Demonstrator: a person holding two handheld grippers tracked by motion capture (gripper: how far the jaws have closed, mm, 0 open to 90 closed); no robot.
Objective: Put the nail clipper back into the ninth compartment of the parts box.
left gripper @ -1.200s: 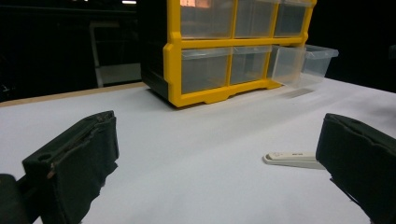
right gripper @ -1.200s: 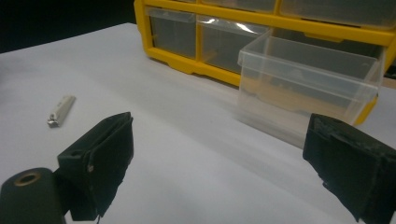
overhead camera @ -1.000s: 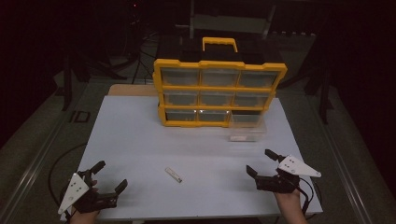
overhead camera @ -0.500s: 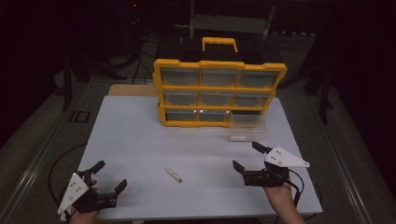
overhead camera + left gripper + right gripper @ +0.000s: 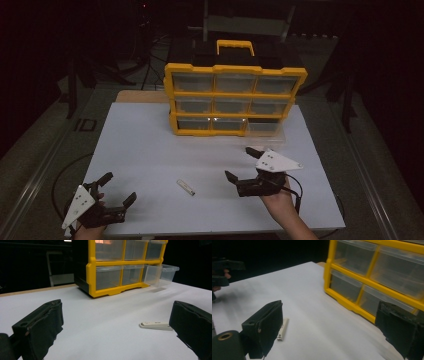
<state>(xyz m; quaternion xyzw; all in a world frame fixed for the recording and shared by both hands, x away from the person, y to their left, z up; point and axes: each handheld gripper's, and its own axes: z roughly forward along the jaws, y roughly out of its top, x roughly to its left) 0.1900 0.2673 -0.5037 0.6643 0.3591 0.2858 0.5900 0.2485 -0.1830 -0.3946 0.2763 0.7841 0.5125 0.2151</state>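
Dark room, white bench lit from above, black stands and cabling behind it.

Yellow drawer organizer stands upright at the far middle of the bench, three rows of clear drawers, yellow handle on top. Bottom-right drawer is pulled out toward the near side; in the left gripper view it sticks out past the frame and looks clear, contents can't be made out.

Small white stick-shaped item lies flat on the bench, near-centre, well apart from the organizer. Nothing touching it. What it is exactly: too small to tell; in the left gripper view it reads as a flat cream piece with a dark mark on top.

Left claw sits at the near-left corner of the bench, held in a hand, jaws wide open, nothing between them. Item is off to its right, apart from it.

Right claw is at near-right, between the item and the pulled-out drawer, grey three-cornered plate on top. Jaws wide open, empty. In the right gripper view the item lies just beside the left-hand jaw, low on the bench, not between the jaws; organizer frame sits behind the other jaw.

Both claws are apart from each other, item roughly between them.
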